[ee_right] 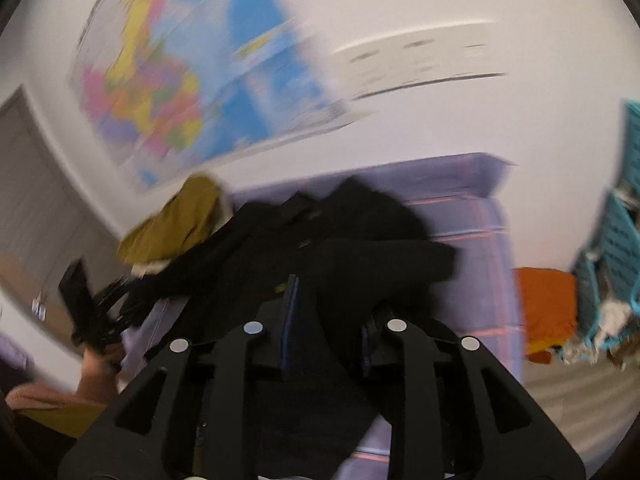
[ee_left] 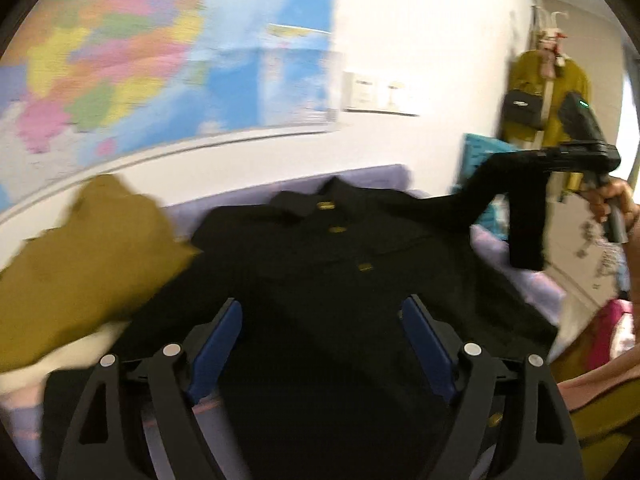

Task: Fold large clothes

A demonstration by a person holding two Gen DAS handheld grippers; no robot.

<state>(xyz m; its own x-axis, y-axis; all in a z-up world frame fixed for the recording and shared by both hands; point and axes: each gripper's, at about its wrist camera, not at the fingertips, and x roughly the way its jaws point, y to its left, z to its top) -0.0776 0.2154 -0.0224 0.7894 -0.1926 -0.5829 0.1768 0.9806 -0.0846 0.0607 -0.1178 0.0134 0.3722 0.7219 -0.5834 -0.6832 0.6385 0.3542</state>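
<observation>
A black button-up shirt (ee_left: 328, 264) lies spread on a lilac bed (ee_left: 536, 284), collar at the far side. My left gripper (ee_left: 322, 332) is open and empty, hovering over the shirt's lower front. My right gripper (ee_left: 532, 156), seen at the right of the left wrist view, is shut on the shirt's right sleeve (ee_left: 520, 216) and holds it lifted above the bed's edge. In the right wrist view the black sleeve cloth (ee_right: 340, 304) runs between the fingers of my right gripper (ee_right: 332, 312), and the rest of the shirt (ee_right: 304, 232) lies beyond.
A mustard garment (ee_left: 80, 260) lies bunched on the bed to the shirt's left. A map (ee_left: 160, 48) hangs on the wall behind. A yellow-green coat (ee_left: 548, 92) hangs at the right. An orange item (ee_right: 548, 308) and turquoise crates (ee_right: 616, 248) stand right of the bed.
</observation>
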